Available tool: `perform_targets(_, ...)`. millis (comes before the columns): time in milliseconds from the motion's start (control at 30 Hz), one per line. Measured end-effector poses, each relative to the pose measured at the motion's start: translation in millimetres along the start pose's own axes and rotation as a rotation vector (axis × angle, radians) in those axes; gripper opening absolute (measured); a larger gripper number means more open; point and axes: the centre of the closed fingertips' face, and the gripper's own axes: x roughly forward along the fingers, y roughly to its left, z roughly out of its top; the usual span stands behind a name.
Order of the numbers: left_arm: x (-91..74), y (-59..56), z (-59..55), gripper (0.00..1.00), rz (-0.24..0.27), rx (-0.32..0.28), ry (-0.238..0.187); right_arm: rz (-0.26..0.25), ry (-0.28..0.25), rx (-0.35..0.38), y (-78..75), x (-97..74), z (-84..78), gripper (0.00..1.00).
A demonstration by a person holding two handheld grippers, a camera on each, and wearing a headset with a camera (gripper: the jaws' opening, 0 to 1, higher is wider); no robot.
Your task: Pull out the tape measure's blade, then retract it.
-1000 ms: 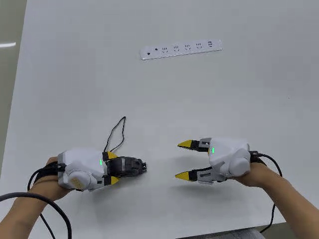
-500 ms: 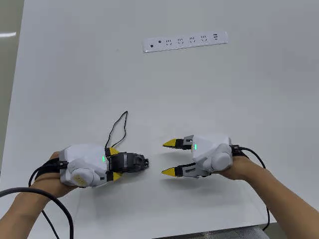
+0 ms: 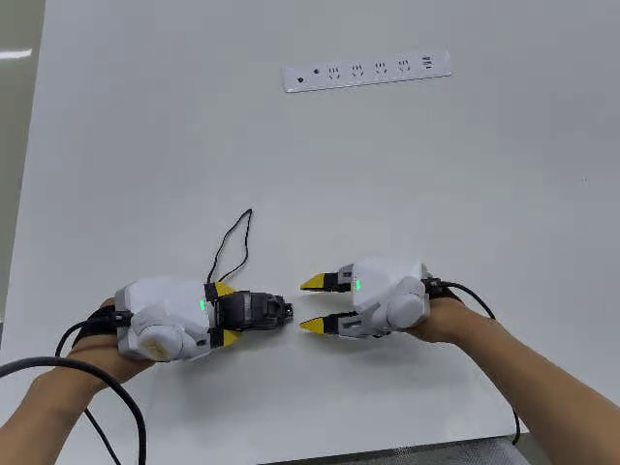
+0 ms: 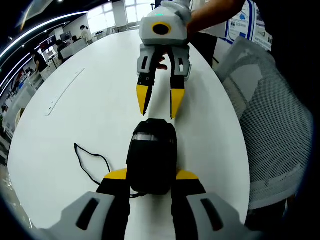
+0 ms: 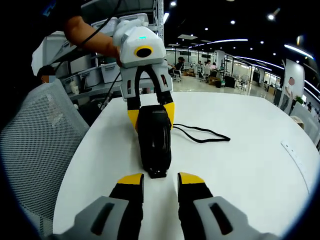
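A: So, which step was in hand?

B: Start of the pull-out, by my reading. Tape measure [image 3: 254, 311] sat near the front edge of the desk [image 3: 436, 194], its black case clamped between the jaws of the left gripper [image 3: 225, 313]. No blade was out.

A: And the other one?

B: Right gripper [image 3: 311, 304] faced it nose to nose, jaws parted and empty, tips just short of the case's front end. Its own view put the blade tab [image 5: 158, 173] just ahead of the gap between its jaws, apart from both.

A: Anything else about?

B: Black cord [image 3: 231, 250] looped off the case across the desk. Power strip [image 3: 366, 70] lay well apart at the far side.

A: Next move?

B: Likely this: bring the right jaws around the tab, close on it squarely, then draw away along the case's line while the left grips firm. Tab looked small, so an approach slightly off line could have missed it or pinched the case instead. Retraction was not yet begun.
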Motion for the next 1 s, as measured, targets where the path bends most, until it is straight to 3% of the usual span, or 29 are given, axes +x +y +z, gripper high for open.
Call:
perform_targets(500,0.3,0.2,1.0,0.26,-0.002,-0.002,-0.031,0.048,0.067,-0.068,3.2,24.4,-11.3,0.15)
perform_targets(1000,0.4,0.3,1.8,0.26,-0.002,-0.010,-0.057,0.054,0.058,-0.050,3.5,25.3,-10.0,0.12)
